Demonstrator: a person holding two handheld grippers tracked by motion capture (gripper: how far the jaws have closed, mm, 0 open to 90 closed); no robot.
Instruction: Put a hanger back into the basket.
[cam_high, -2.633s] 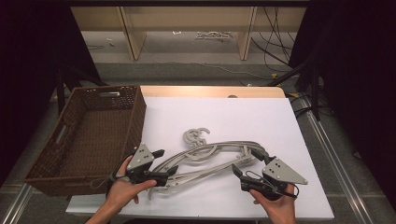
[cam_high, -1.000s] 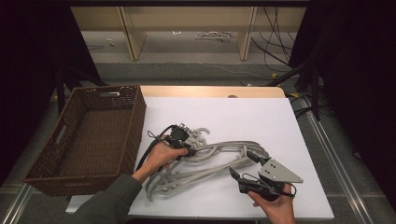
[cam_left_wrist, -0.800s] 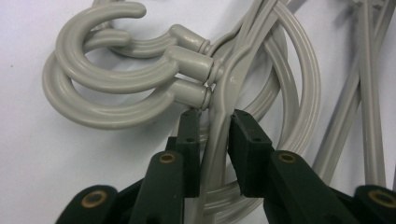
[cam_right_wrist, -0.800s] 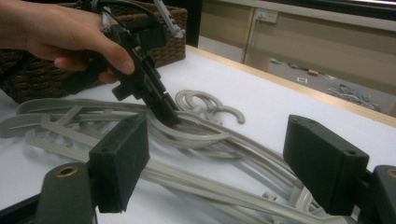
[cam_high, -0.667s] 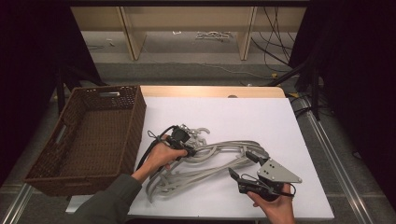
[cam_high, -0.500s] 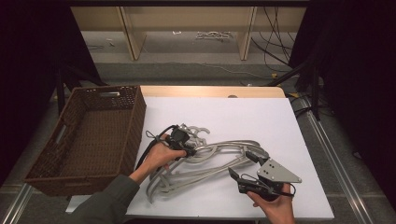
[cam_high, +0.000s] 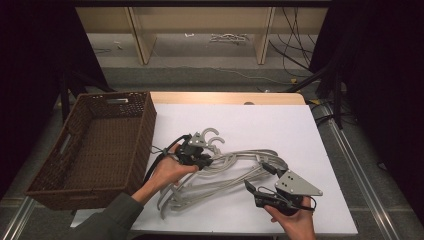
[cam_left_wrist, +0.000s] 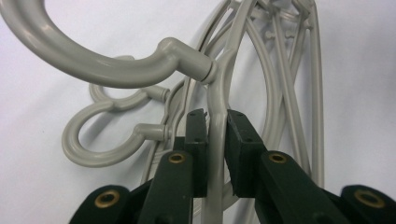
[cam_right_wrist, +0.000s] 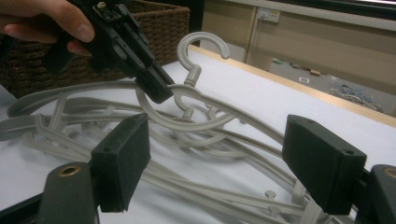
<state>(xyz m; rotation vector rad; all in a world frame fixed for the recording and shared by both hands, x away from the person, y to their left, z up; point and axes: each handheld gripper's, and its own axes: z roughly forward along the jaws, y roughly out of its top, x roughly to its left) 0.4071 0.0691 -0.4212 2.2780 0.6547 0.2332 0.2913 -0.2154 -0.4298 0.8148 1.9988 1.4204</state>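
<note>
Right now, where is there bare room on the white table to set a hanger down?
The white table is bare along its far edge and right side, beyond the hangers. The wicker basket is empty too. The middle is crowded: the left gripper grips one hanger and the right gripper sits close.

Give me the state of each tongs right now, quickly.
Left tongs: shut on the top grey hanger, just below its hook.
Right tongs: open, holding nothing, near the hanger pile.

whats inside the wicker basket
Nothing that can be seen: the wicker basket shows a bare woven floor in the high view. The strip just behind its near wall is hidden from that camera, so something small there can't be ruled out.
</note>
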